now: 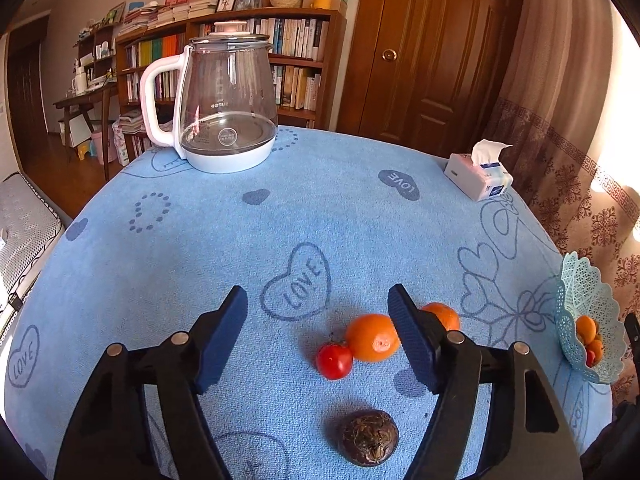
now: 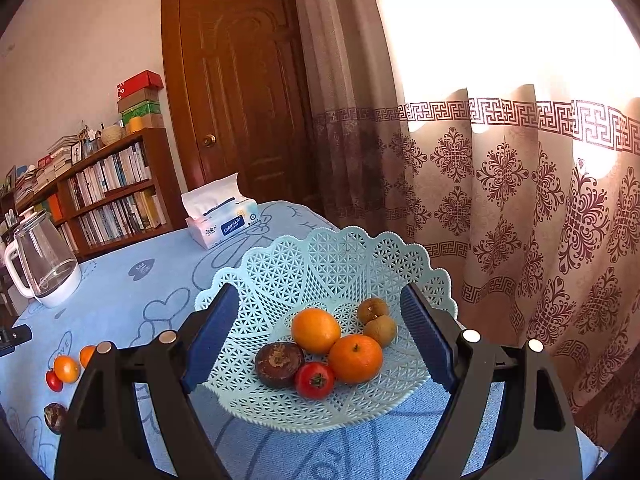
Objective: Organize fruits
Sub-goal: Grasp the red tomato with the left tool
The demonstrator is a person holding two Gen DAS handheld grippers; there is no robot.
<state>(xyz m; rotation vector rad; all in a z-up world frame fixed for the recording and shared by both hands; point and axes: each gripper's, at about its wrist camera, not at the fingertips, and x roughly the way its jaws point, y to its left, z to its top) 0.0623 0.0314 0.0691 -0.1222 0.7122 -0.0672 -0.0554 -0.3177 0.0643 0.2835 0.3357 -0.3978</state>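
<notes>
Four loose fruits lie on the blue-clothed desk [image 1: 192, 240] ahead of the left gripper [image 1: 318, 308]: a small red tomato [image 1: 334, 361] touching an orange [image 1: 372, 337], a second orange [image 1: 444, 314] half hidden behind the right-hand finger, and a dark brown, rough-skinned round fruit [image 1: 368, 437] nearest the camera. The left jaws stand spread with nothing between the pads, which hang over bare cloth and the first orange. The right gripper [image 2: 320, 340] hovers over the pale blue lattice basket [image 2: 328, 256] at the desk's edge by the curtain, its jaws also spread and empty; the basket already holds two oranges, a tomato, a dark brown fruit and two small brownish fruits. The oranges look firm and fairly light, with a dimpled peel that should give the ribbed pads good purchase; a hold across the widest part, pads on opposite sides, seems safest, since a round fruit can squirt out if pinched off-centre. The tomato is likely the delicate one: its thin, glossy skin probably slips and bruises under hard pressure, so a gentle squeeze across its middle suits it. The dark fruit appears hard-shelled and coarse, so it should tolerate a firmer pinch. All of them can roll on the cloth if nudged.
</notes>
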